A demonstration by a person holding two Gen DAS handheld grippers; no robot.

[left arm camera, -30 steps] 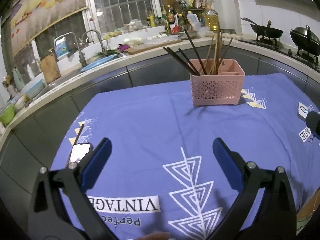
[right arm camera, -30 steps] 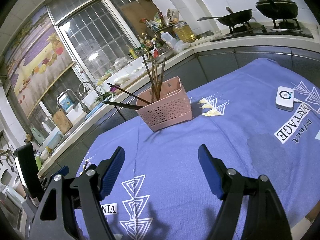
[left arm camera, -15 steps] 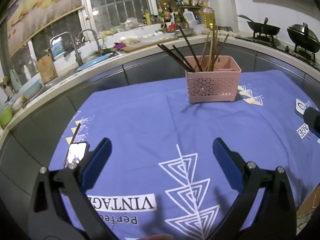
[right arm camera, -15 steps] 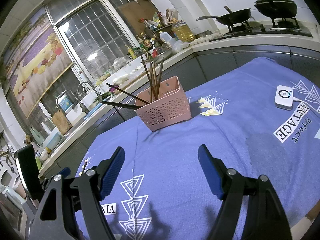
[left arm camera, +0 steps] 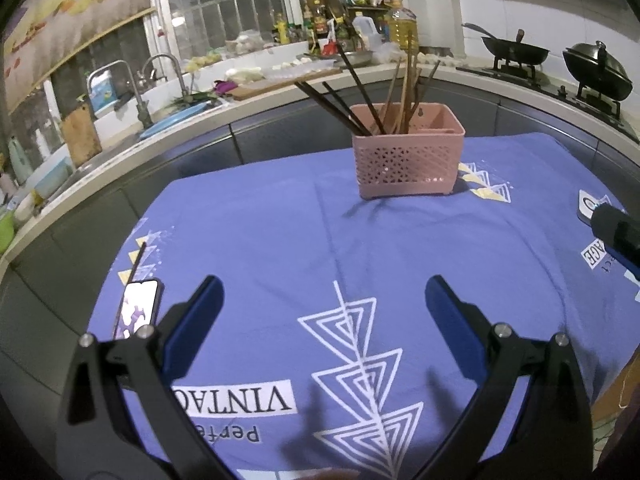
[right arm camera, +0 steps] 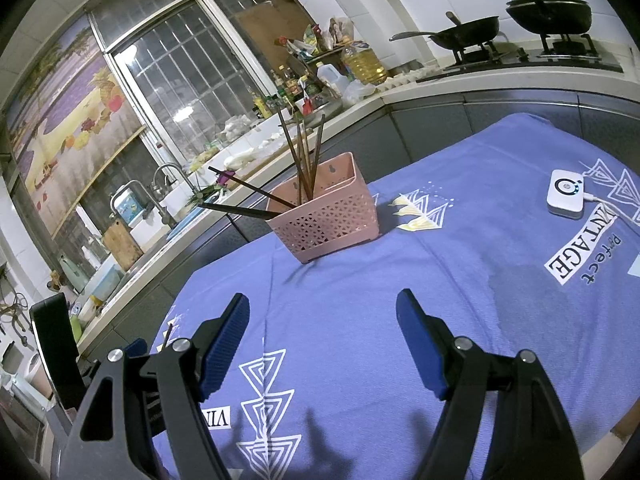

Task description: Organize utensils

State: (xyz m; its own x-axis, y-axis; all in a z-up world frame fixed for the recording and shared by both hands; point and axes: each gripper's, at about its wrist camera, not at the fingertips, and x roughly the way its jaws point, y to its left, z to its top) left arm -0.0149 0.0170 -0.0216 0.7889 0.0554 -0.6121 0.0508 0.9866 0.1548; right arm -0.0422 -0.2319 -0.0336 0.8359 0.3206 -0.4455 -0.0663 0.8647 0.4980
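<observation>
A pink perforated basket (left arm camera: 408, 156) (right arm camera: 326, 216) stands at the far side of the blue tablecloth (left arm camera: 320, 248), holding several dark and wooden chopsticks (left arm camera: 384, 100) (right arm camera: 304, 156) that lean out of its left compartment. One loose dark chopstick (left arm camera: 134, 264) lies at the cloth's left edge, partly under a phone (left arm camera: 138, 308). My left gripper (left arm camera: 322, 304) hovers open over the near cloth, nothing between its blue pads. My right gripper (right arm camera: 322, 326) is likewise open and empty, well short of the basket. The right gripper's black body (left arm camera: 618, 236) shows at the left wrist view's right edge.
A white puck-shaped device (right arm camera: 566, 196) with a cable lies on the cloth at the right. A counter with a sink (left arm camera: 172, 120), bottles and a stove with woks (right arm camera: 548, 4) curves behind the table. A black stand (right arm camera: 54, 344) rises at the left.
The left wrist view has tipped slightly, so the basket sits a little lower in frame. Both grippers stay open and in place.
</observation>
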